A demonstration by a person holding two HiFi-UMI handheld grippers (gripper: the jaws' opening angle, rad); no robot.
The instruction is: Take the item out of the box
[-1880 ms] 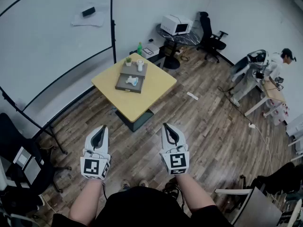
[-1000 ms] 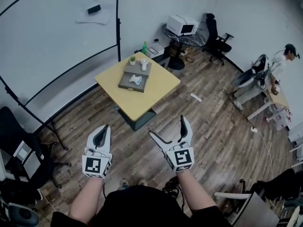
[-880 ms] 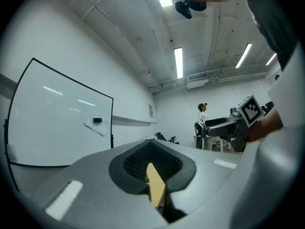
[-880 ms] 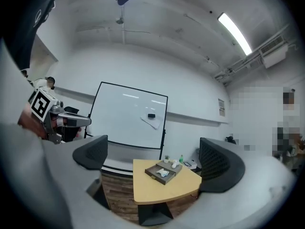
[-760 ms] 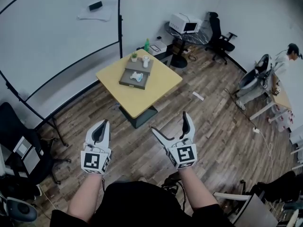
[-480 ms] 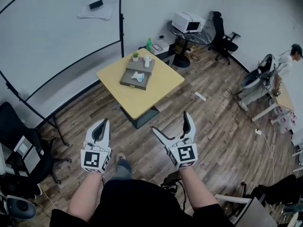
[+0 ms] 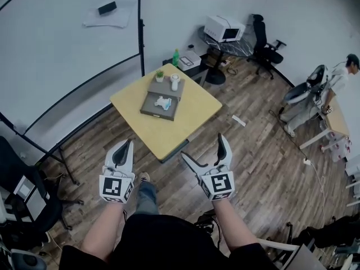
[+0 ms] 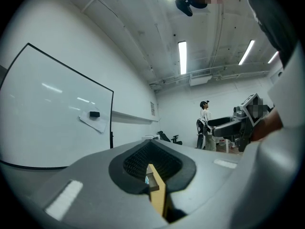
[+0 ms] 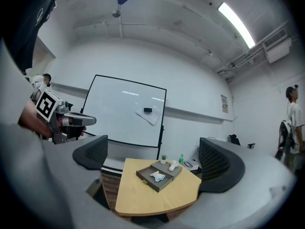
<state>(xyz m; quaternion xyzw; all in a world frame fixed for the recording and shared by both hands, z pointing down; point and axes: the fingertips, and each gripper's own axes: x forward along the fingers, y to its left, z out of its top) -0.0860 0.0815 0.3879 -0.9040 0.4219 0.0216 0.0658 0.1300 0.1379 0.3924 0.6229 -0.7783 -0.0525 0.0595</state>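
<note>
Standing well back from the yellow table (image 7: 177, 131), the person carries both grippers low in front of the body, aimed toward the work; neither touches anything. The left gripper (image 7: 124, 145) has its jaws closed together on nothing, presumably idle for the approach. The right gripper (image 7: 202, 147) has its jaws spread wide, likely pre-set for the pick. The grey box (image 7: 151, 112) lies open toward the table's far corner, alongside the edge nearest the whiteboard (image 7: 56, 55). The item (image 7: 163, 102), white with a blue patch, rests inside the open tray. A small plant (image 7: 160, 74) and a white cup (image 7: 175, 82) stand on the box's rear part. Removal is judged not yet begun.
</note>
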